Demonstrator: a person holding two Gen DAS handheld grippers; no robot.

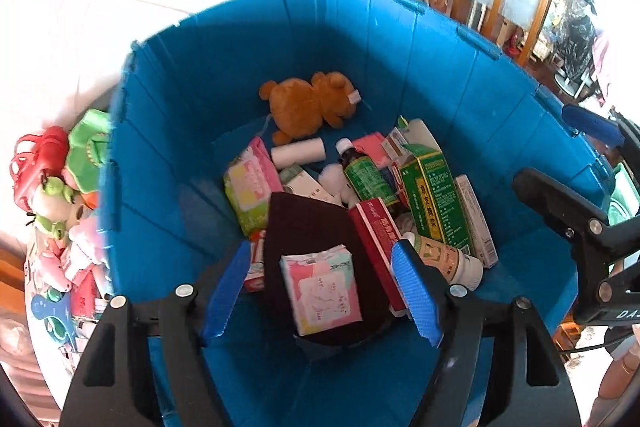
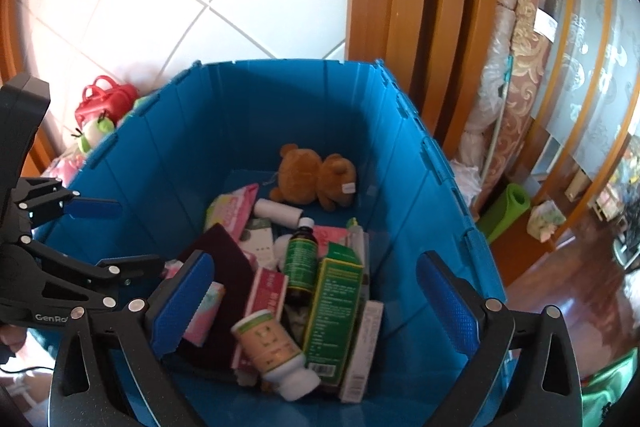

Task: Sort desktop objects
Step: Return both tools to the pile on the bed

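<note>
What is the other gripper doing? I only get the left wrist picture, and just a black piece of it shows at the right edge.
Observer: The right gripper hangs open over the blue bin, holding nothing.
Operator: Is my gripper holding that pastel pack?
Observer: No. The left gripper is up by the bin's left wall, while the pastel pack lies lower, on a dark pouch.
Operator: Anything on the floor nearby?
Observer: A rolled green mat lies right of the bin.
</note>
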